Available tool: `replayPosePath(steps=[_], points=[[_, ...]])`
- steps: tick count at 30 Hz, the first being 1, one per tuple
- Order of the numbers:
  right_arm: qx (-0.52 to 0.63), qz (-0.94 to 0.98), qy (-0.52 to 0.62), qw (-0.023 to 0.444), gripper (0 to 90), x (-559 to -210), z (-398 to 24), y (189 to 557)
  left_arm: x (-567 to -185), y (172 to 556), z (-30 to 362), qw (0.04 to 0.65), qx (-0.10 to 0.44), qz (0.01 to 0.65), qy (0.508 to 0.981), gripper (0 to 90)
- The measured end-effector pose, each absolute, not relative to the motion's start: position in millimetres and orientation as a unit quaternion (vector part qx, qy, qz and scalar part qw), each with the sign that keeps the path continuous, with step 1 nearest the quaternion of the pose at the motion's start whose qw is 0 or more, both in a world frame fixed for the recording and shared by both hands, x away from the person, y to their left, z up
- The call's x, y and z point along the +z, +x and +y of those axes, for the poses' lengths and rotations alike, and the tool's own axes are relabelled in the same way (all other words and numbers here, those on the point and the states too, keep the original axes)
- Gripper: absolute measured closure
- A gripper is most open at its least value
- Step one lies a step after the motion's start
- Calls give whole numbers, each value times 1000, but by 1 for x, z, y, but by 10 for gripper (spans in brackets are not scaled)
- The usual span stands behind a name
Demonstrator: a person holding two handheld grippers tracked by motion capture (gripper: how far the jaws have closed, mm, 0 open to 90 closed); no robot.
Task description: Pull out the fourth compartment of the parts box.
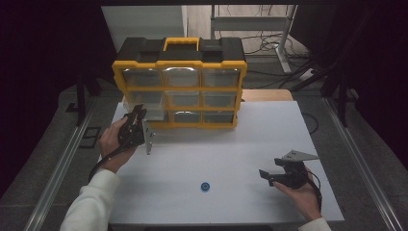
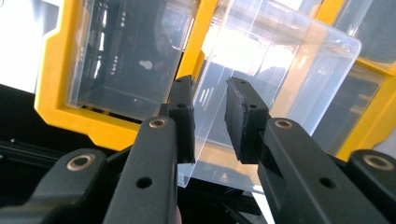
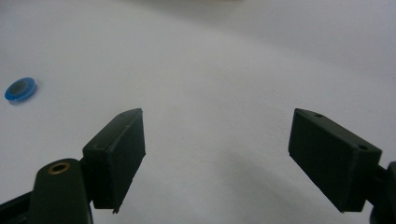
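— Two claws; what's the left claw [image 2: 210,116] doing?
— Narrowed on the front wall of a clear drawer [image 2: 280,70], pads either side (contact hard to judge), drawer pulled partway from the yellow organizer [image 1: 179,82].
— And the right claw [image 3: 215,158]?
— Wide apart, holding nothing, above the white table [image 1: 240,144], blue disc [image 1: 205,186] nearby.

Bare white table [image 1: 231,159] around blue disc [image 1: 205,186]; organizer [image 1: 180,82] blocking rear.
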State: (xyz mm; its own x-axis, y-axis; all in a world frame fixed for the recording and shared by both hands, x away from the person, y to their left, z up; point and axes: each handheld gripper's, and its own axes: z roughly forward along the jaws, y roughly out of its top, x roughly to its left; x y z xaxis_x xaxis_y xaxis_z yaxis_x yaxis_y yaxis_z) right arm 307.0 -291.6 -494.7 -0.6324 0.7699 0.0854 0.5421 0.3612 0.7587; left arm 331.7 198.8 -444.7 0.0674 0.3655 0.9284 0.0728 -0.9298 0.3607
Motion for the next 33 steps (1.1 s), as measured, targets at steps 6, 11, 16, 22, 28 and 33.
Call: replayPosePath(steps=[6, 11, 16, 22, 28, 33], points=[[396, 812, 405, 143, 191, -494, -292, 307, -444, 332, 199, 109, 665, 152, 723, 737], [395, 812, 405, 143, 190, -495, -292, 307, -445, 332, 198, 108, 665, 153, 723, 737], [394, 814, 402, 142, 190, -495, -291, 307, -448, 329, 197, 99, 665, 147, 725, 736], [394, 813, 404, 143, 190, -495, -291, 307, -447, 326, 199, 110, 663, 151, 725, 737], [395, 813, 404, 144, 190, -494, -291, 306, -448, 321, 200, 113, 664, 150, 723, 737], [395, 813, 404, 144, 190, -494, -292, 306, -448, 317, 201, 115, 665, 148, 723, 737]])
